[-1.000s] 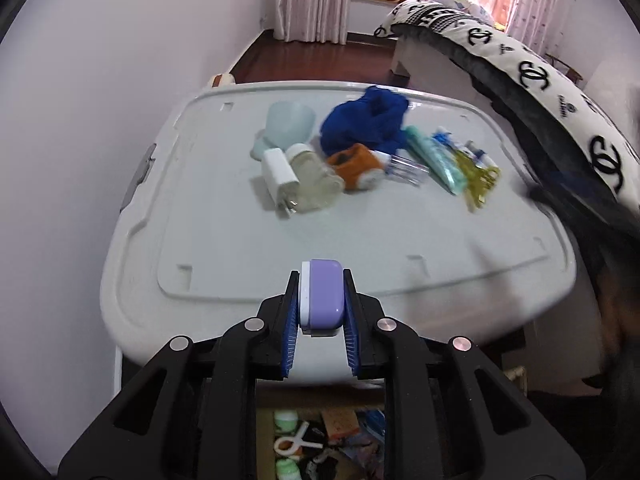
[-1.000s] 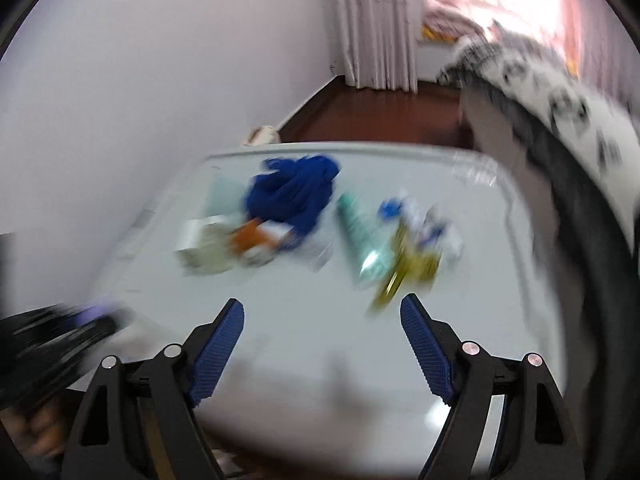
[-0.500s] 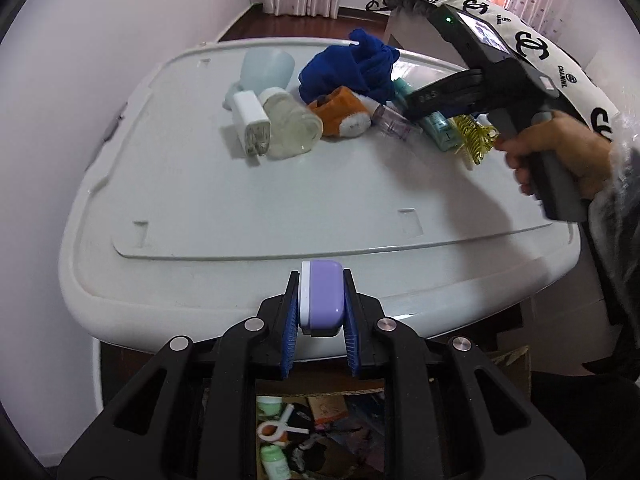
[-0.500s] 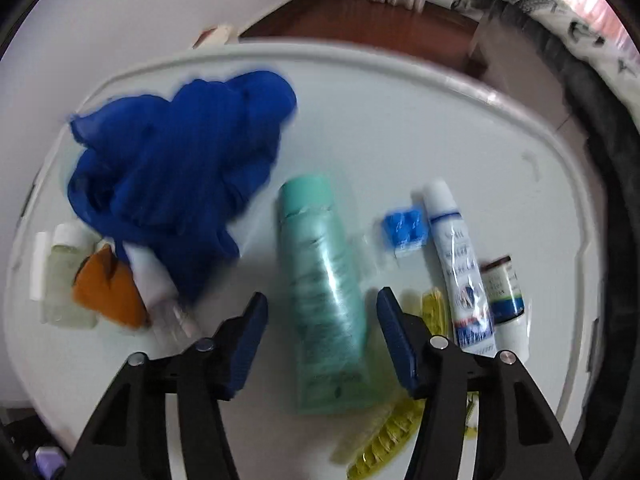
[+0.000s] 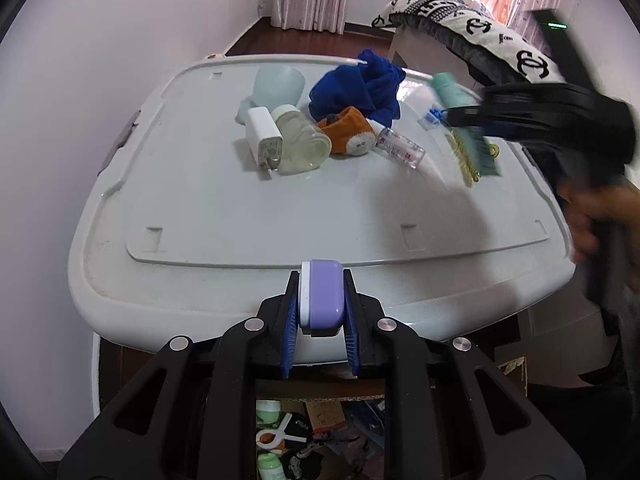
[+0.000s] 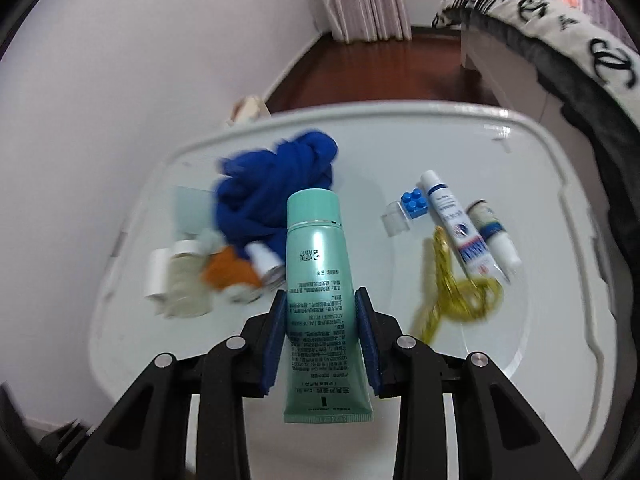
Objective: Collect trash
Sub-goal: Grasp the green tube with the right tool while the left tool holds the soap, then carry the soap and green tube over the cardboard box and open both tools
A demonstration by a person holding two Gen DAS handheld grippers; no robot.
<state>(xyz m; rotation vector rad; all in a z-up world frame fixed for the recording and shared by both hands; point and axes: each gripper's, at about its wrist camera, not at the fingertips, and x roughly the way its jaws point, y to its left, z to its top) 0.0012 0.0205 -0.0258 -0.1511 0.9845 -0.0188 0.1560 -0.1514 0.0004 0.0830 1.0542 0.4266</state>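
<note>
Table: a pale plastic lid [image 5: 224, 216] with a raised rim serves as the table.
Left cluster: cup [image 5: 278, 86], white charger [image 5: 263, 139], clear jar [image 5: 301, 140] on its side, orange toy [image 5: 347, 131], small clear bottle [image 5: 400, 149].
Middle: crumpled blue cloth [image 6: 276, 192].
Right cluster: blue brick [image 6: 414, 202], white tube [image 6: 456, 228], small white bottle [image 6: 494, 232], yellow comb [image 6: 452, 288].

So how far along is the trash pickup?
Done: some items already lie in the box below. In hand: left hand-held gripper holds a purple case; right hand-held gripper, just closing, clamps the green tube. Left: blue cloth, charger, jar.
</note>
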